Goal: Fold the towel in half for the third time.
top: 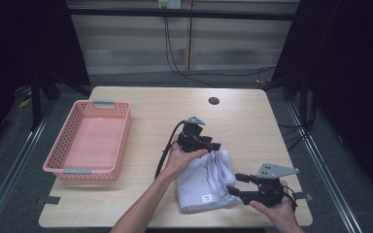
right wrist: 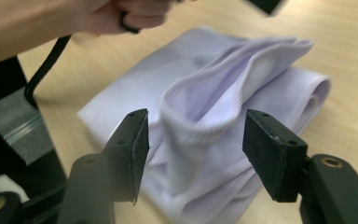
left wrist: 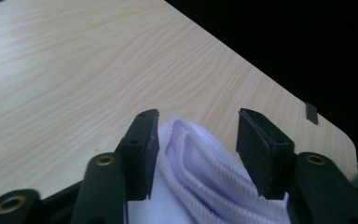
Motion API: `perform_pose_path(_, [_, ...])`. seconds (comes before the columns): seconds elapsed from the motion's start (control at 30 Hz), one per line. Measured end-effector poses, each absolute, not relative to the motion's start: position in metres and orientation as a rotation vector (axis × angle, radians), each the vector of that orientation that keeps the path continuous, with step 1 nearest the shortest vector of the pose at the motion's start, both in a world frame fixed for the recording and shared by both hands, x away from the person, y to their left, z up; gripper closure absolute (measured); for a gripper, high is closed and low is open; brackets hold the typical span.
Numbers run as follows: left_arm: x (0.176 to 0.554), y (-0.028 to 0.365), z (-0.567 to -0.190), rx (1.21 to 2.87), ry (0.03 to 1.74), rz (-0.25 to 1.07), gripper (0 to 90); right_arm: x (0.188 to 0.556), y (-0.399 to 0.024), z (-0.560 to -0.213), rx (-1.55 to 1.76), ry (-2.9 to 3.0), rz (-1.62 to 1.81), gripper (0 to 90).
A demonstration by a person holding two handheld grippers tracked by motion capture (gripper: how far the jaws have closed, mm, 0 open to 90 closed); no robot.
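Note:
A folded white cloth point(top: 204, 182) with a small label lies on the wooden table point(top: 150, 104), near its front edge right of centre. My left gripper point(top: 212, 145) rests at the cloth's far edge. Seen along its jaws, the left gripper point(left wrist: 198, 116) is open, with a ribbed fold of the cloth point(left wrist: 200, 168) between the jaws and a gap on one side. My right gripper point(top: 235, 183) sits at the cloth's near right edge. In its own view the right gripper point(right wrist: 196, 114) stands open around a raised fold of the cloth point(right wrist: 242, 70), with neither pad pressing on it.
An empty pink basket point(top: 85, 172) stands at the table's left side. A round cable hole point(top: 213, 101) is near the far edge. The left hand point(right wrist: 98, 16) and its black cable lie just beyond the cloth in the right gripper view.

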State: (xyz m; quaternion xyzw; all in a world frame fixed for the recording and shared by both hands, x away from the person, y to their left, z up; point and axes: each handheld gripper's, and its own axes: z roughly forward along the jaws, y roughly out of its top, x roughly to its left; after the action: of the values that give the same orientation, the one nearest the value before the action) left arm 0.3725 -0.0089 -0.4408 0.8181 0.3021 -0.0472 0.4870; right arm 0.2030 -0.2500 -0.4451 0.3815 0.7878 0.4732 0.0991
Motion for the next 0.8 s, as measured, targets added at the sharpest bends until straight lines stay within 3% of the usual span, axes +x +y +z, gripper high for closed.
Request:
perform_pose_path(0.13, [0.361, 0.02, -0.439, 1.985, 0.755, -0.083, 44.0, 0.227, -0.253, -0.442, 1.18, 2.27, 1.406, 36.9])
perform_pose_path(0.3, [0.333, 0.057, -0.444, 2.038, 0.695, -0.087, 65.2, 0.264, -0.239, -0.436, 1.194, 2.259, 1.366, 33.0])
perform_pose_path(0.4, [0.308, 0.07, -0.453, 2.097, 0.65, -0.123, 71.9, 0.285, -0.225, -0.433, 1.176, 2.284, 1.342, 30.8])
perform_pose_path(0.6, [0.264, 0.073, -0.468, 2.182, 0.578, -0.16, 63.5, 0.322, -0.196, -0.449, 1.178, 2.339, 1.157, 25.9])
perform_pose_path(0.8, [0.258, 0.07, -0.484, 2.237, 0.585, -0.145, 56.8, 0.338, -0.192, -0.471, 1.205, 2.364, 1.018, 29.3])
